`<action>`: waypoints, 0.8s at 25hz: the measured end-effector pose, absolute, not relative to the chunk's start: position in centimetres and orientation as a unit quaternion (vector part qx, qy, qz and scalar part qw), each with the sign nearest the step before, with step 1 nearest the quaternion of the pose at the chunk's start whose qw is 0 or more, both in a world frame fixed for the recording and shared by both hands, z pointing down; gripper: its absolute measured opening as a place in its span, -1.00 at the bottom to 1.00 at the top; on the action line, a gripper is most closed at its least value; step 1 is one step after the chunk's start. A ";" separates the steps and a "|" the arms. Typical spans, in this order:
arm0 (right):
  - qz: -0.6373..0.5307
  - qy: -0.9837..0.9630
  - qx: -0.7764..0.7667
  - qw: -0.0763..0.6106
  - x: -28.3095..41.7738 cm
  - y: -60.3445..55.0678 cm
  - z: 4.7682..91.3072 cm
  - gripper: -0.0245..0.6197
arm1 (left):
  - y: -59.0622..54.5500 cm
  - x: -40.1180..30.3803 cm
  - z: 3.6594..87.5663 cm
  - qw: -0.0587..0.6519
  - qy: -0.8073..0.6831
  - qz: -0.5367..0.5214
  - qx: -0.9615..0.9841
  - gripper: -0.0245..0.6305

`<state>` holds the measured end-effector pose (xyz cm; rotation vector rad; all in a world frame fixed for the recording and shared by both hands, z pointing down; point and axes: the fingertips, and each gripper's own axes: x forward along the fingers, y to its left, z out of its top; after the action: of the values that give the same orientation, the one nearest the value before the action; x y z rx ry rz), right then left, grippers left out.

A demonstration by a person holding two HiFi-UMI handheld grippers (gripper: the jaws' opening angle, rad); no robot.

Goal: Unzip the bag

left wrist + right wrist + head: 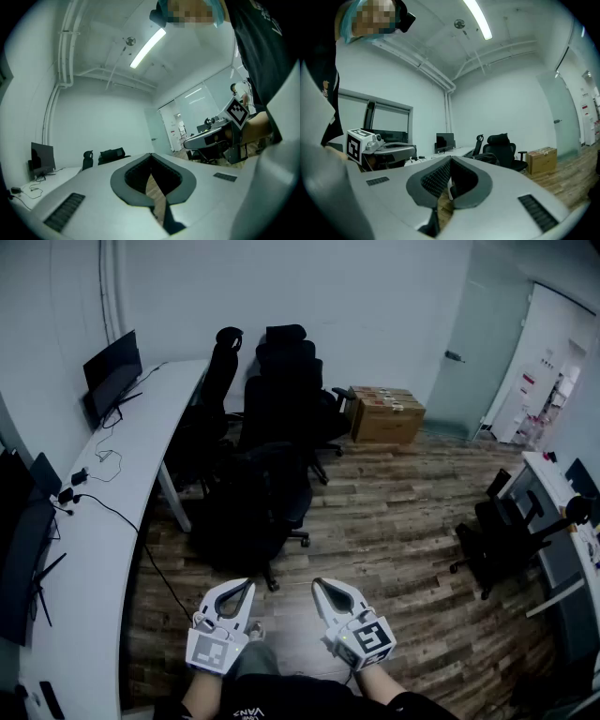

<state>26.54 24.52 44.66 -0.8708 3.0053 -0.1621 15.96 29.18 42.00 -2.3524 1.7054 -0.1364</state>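
Observation:
My left gripper [247,584] and right gripper [318,583] are held side by side low in the head view, level, over the wooden floor in front of the person's lap. Both are shut, tips touching, with nothing between the pads. The left gripper [151,154] and the right gripper [451,159] show the same in their own views. A bulky black shape [246,512] rests on a dark office chair a short way ahead of both grippers; it may be the bag. No zipper can be made out.
A long white desk [141,456] runs along the left wall with monitors [111,371] and cables. Several black office chairs [281,381] stand behind the near one. A cardboard box [386,413] sits by the back wall. Another desk and chair [502,526] are at right.

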 end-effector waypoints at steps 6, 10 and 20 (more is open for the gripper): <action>-0.070 0.963 -0.260 0.011 23.0 21.8 45.3 -0.79 | 25.6 12.5 42.8 0.105 0.575 -0.028 -0.811 -0.86; -0.083 0.954 -0.287 0.015 20.0 18.7 45.2 -0.78 | 22.7 9.4 43.5 0.096 0.559 -0.025 -0.823 -0.85; -0.098 0.938 -0.332 0.005 8.2 10.9 46.0 -0.49 | 14.4 -3.4 44.9 0.065 0.524 -0.060 -0.847 -0.52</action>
<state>8.20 10.87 46.04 -1.0385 2.9391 -0.3057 -3.40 14.45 44.90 -2.5555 1.5813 -0.1808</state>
